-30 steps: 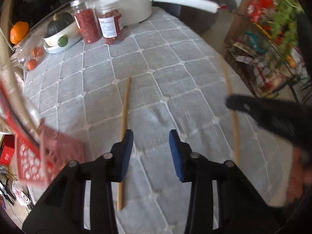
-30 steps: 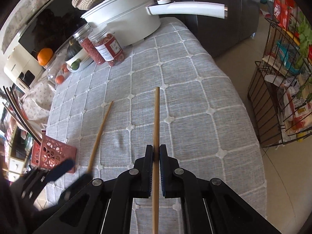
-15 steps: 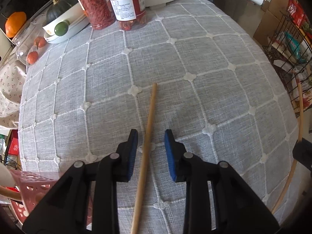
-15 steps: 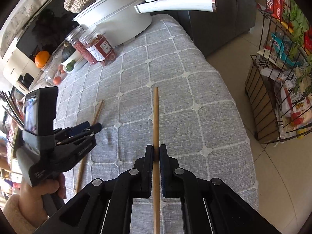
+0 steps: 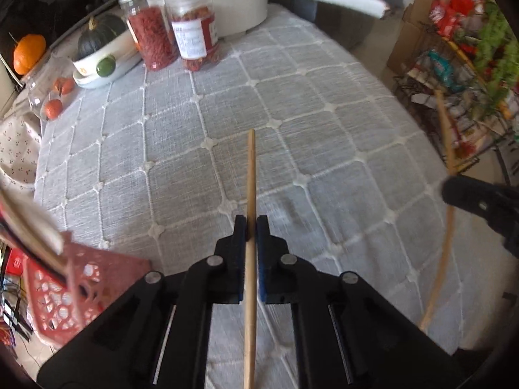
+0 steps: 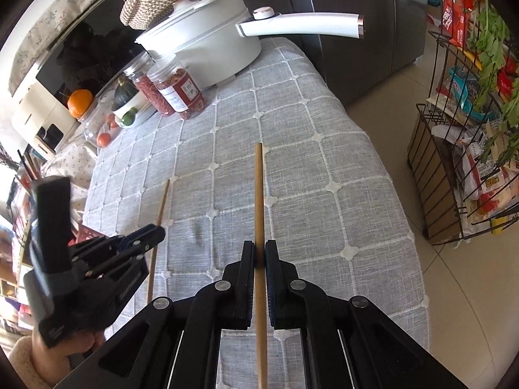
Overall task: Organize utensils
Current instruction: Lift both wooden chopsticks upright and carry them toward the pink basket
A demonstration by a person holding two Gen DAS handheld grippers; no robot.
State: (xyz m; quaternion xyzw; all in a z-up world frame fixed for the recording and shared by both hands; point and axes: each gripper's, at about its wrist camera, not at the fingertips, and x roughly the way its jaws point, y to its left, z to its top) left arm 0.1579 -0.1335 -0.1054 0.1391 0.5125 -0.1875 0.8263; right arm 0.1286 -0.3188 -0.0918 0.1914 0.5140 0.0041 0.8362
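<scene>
A wooden chopstick (image 5: 250,168) runs straight out between the blue pads of my left gripper (image 5: 251,223), whose jaws are closing and press on it over the grey checked tablecloth (image 5: 324,113). From the right wrist view, the left gripper (image 6: 155,231) sits low at the left with that chopstick (image 6: 163,201) through its tips. My right gripper (image 6: 259,246) is shut on a second chopstick (image 6: 259,188), held above the cloth. In the left wrist view the right gripper (image 5: 454,191) and its chopstick (image 5: 449,149) are at the right edge. A red perforated basket (image 5: 87,275) with utensils stands at the lower left.
At the back of the table stand a white pot (image 6: 207,52) with a long handle (image 6: 301,24), two red-filled jars (image 6: 176,92) and a bowl with a squash (image 5: 100,52). A wire rack of groceries (image 6: 460,149) stands on the floor past the table's right edge.
My left gripper came over the chopstick on the cloth and closed its jaws on it. The right gripper has kept its chopstick and hardly moved.
</scene>
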